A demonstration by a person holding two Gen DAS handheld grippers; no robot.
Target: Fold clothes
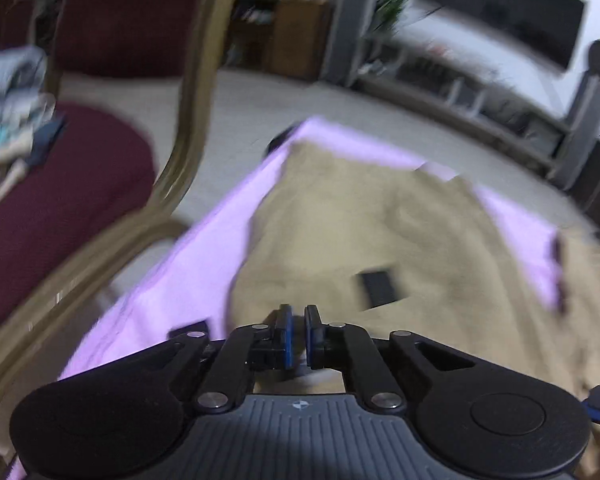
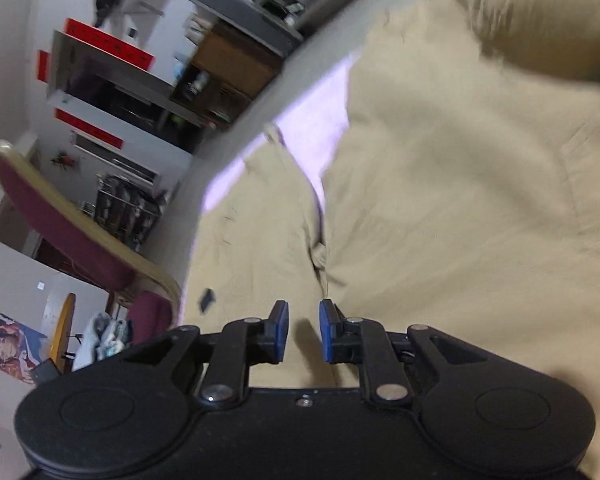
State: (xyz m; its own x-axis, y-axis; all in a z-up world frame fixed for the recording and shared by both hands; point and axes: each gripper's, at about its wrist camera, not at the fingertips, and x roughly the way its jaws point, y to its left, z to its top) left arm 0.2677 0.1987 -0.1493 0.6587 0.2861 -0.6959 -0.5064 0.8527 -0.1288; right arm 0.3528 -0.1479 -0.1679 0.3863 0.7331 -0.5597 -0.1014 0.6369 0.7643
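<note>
The left gripper (image 1: 296, 334) has its blue pads nearly together, with something brownish between them, likely a fold of the khaki trousers (image 1: 364, 232); blur leaves the pinch uncertain. The right gripper (image 2: 304, 330) hovers low over the same cloth, its pads spread with nothing between. The trousers lie across the lilac-covered table (image 1: 180, 272), their legs parting toward 12 o'clock in the right view and a black patch (image 1: 378, 288) at 1 o'clock beyond the left gripper. They look rumpled, not squared; folding seems unfinished. At 10 o'clock stands a maroon chair (image 1: 60, 208) bearing heaped laundry (image 1: 12, 112)
</note>
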